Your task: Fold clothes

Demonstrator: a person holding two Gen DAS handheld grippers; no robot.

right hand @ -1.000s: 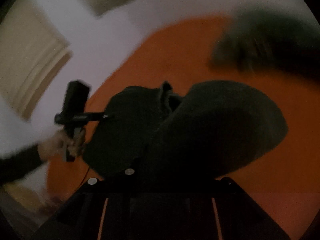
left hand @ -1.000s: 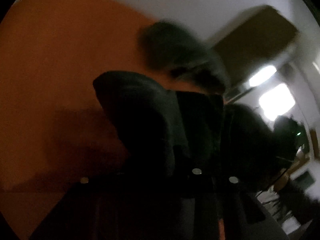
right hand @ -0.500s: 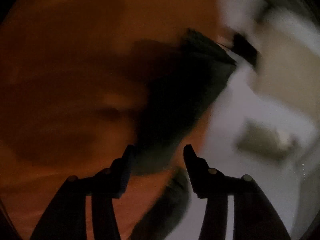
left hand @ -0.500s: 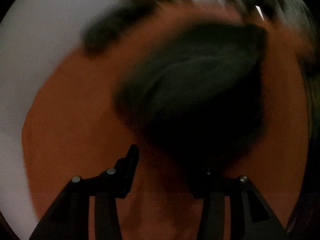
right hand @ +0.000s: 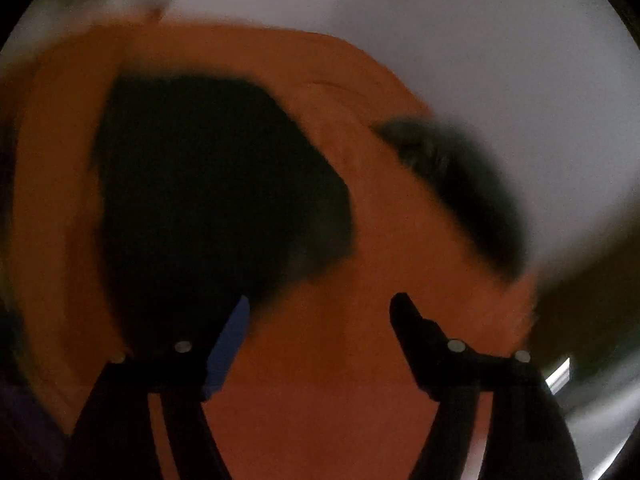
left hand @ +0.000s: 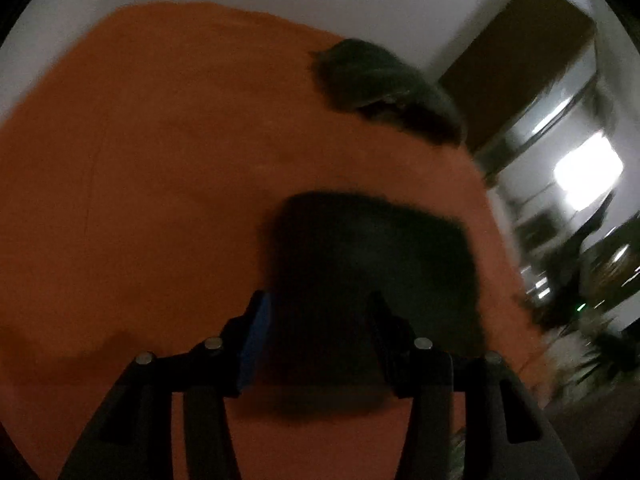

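Dim and blurry, but the folded dark garment (left hand: 372, 280) lies flat on the orange counter (left hand: 140, 180). The left hand-held gripper (left hand: 316, 312) hovers over its near edge, jaws opening, pads not pressing it. The right hand-held gripper (right hand: 320, 312) is opening too, nothing but counter between its jaws, garment off to its left. A second dark heap (left hand: 384, 84) sits at the far edge.

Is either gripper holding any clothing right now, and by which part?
Nothing is held. Both the left gripper and right gripper are opening, clear of the folded dark garment on the orange cloth.
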